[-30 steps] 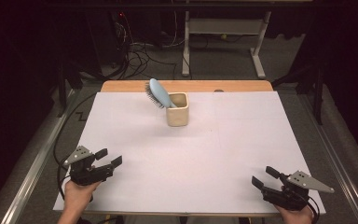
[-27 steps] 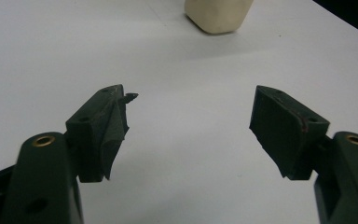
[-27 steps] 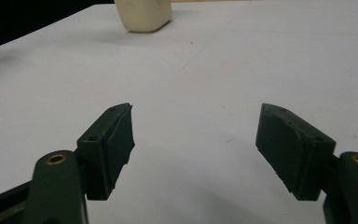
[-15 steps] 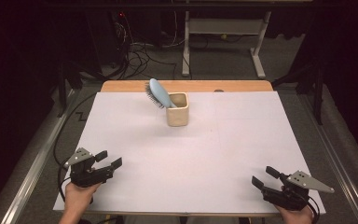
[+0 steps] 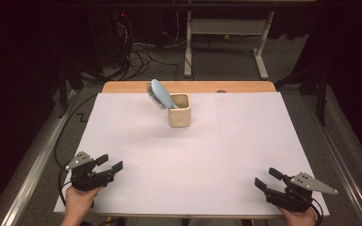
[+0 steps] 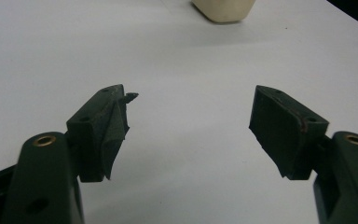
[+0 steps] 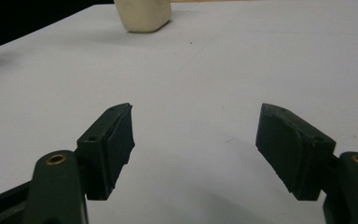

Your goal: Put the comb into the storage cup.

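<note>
A cream square cup (image 5: 179, 110) stands on the white table cover (image 5: 226, 146) toward the back middle. A light blue hairbrush (image 5: 160, 94) leans out of it to the left, bristles down. My left gripper (image 5: 110, 163) rests at the front left corner, open, with nothing between its jaws. My right gripper (image 5: 267, 178) rests at the front right corner, also open and empty. In the left gripper view the cup's base (image 6: 223, 9) sits far ahead beyond the open gripper (image 6: 191, 126). The right gripper view has the cup (image 7: 143, 15) at upper left beyond its open gripper (image 7: 195, 144).
A wooden strip (image 5: 188, 86) edges the table's far side. Behind it on the floor are cables (image 5: 141, 49) and a white desk frame (image 5: 226, 35). Metal rails (image 5: 28, 174) run along both sides of the table.
</note>
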The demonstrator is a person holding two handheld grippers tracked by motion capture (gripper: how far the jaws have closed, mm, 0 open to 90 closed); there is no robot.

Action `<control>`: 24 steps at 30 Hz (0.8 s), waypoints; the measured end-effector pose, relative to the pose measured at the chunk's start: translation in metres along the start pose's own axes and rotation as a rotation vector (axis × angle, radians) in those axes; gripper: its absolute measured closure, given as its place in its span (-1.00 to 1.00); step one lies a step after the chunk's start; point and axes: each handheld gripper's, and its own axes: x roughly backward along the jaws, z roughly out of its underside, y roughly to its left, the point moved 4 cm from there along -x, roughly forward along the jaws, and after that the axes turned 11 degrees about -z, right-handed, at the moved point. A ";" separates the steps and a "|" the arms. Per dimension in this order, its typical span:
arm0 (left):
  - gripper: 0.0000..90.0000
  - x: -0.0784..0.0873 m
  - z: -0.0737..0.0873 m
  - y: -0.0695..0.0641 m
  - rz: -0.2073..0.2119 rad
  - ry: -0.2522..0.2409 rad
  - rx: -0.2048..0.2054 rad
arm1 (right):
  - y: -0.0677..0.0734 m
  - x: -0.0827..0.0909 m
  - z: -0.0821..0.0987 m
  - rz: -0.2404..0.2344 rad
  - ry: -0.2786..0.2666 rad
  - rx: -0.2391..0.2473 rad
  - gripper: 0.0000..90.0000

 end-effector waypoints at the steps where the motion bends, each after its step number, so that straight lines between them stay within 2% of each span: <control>1: -0.37 0.000 0.000 0.000 -0.001 -0.001 0.001 | 0.000 0.000 0.000 0.001 0.000 -0.002 -0.37; 24: -0.36 0.002 0.011 0.002 -0.010 0.004 0.013 | 0.000 0.000 0.000 -0.002 0.000 0.000 -0.37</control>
